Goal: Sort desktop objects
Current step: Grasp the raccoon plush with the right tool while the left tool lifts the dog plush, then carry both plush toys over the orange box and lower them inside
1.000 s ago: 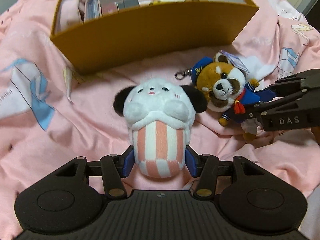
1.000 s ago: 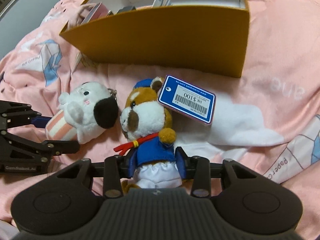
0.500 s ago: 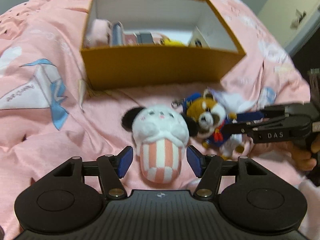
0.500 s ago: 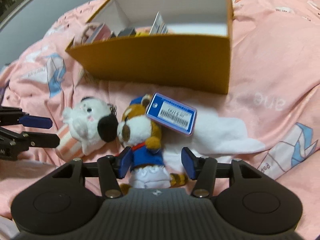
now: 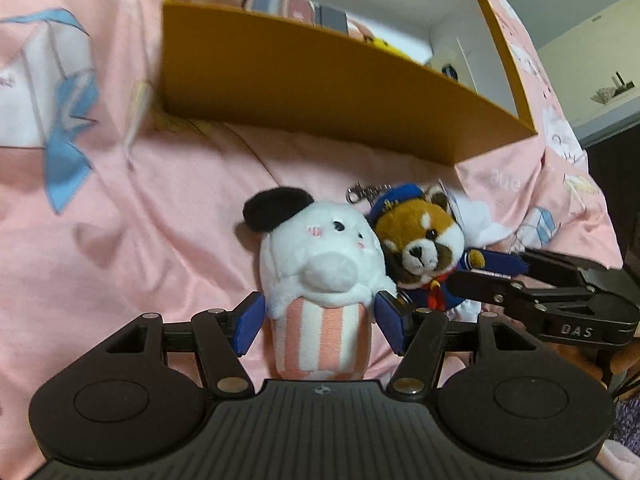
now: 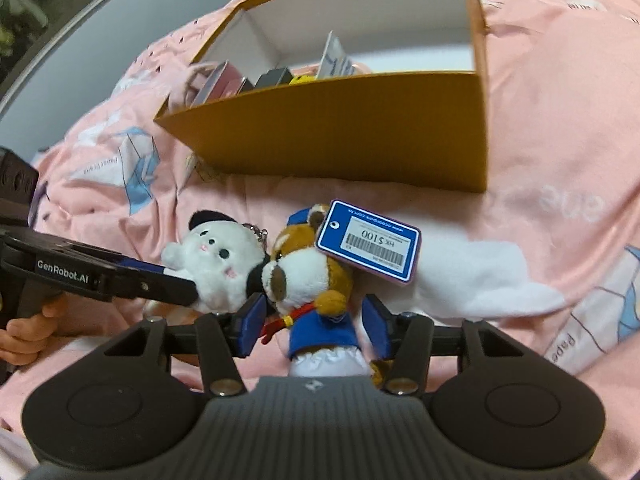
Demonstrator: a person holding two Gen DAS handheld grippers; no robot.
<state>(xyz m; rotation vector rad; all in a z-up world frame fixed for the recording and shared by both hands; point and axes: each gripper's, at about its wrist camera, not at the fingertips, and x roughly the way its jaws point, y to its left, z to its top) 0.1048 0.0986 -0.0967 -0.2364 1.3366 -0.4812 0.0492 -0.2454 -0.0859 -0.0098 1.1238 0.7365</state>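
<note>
The white plush point(image 5: 320, 280) and the red panda plush point(image 6: 316, 296) lie touching on the pink bedspread point(image 5: 132, 240), just before the yellow box point(image 5: 320, 92), my left gripper point(image 5: 318, 322) and right gripper point(image 6: 310, 320) straddling one each. Both sets of jaws have just been opening and stand released, pads clear. Packed this tight, I could snag the neighbouring toy or knock my grippers together, and soft fur may slip out.

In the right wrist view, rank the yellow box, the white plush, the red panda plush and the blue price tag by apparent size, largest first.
1. yellow box, by far the largest.
2. and 3. white plush and red panda plush: alike; partly hidden by each other and the grippers, so unranked.
4. blue price tag, smallest.
</note>
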